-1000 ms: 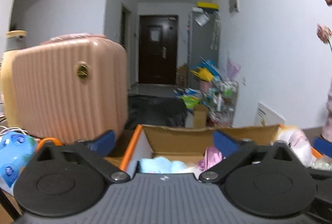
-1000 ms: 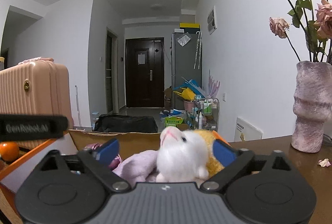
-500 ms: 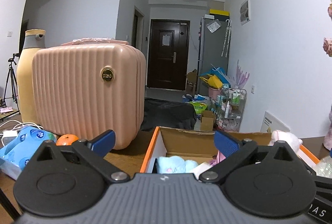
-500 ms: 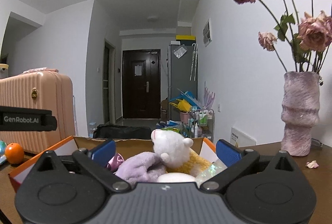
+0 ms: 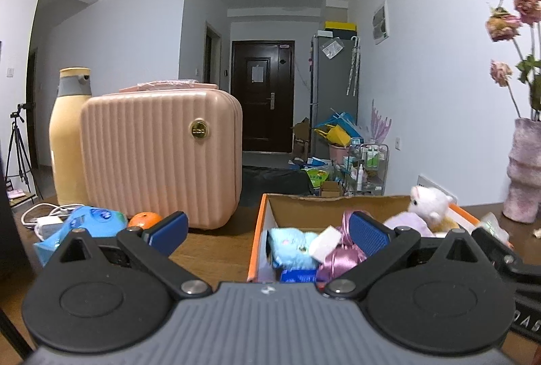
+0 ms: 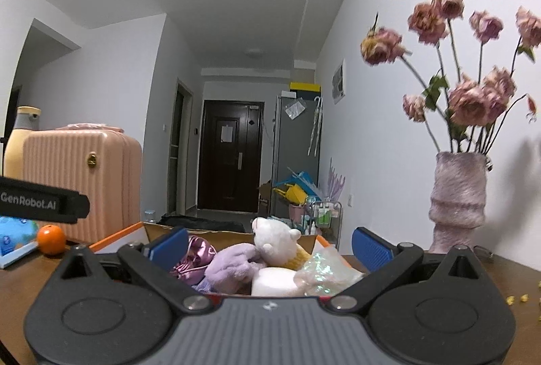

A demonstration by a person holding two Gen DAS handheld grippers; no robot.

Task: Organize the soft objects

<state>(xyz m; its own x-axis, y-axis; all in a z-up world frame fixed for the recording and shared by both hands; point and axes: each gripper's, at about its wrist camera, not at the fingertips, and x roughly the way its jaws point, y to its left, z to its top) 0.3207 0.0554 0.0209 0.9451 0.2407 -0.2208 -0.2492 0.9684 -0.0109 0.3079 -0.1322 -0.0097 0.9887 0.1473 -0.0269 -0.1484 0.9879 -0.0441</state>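
Note:
An orange-edged cardboard box [image 5: 260,229] sits on the wooden table and holds several soft things: a light blue plush [image 5: 290,246], a pink satin pouch [image 5: 341,258], a purple plush [image 6: 233,263], a white plush bear [image 6: 275,240] and a white sponge [image 6: 275,285]. The box also shows in the right wrist view [image 6: 115,236]. My left gripper [image 5: 267,231] is open and empty, in front of the box's left edge. My right gripper [image 6: 268,243] is open and empty, in front of the box's right half.
A pink ribbed suitcase [image 5: 162,155] and a yellow bottle [image 5: 67,135] stand left of the box. An orange [image 5: 145,219], a blue tissue pack [image 5: 84,229] and cables [image 5: 44,216] lie by them. A vase of dried roses [image 6: 458,199] stands to the right.
Both grippers have pulled back and risen from the box; more of the table and the box now shows. The white bear was between the right fingers a second ago and now lies in the box.

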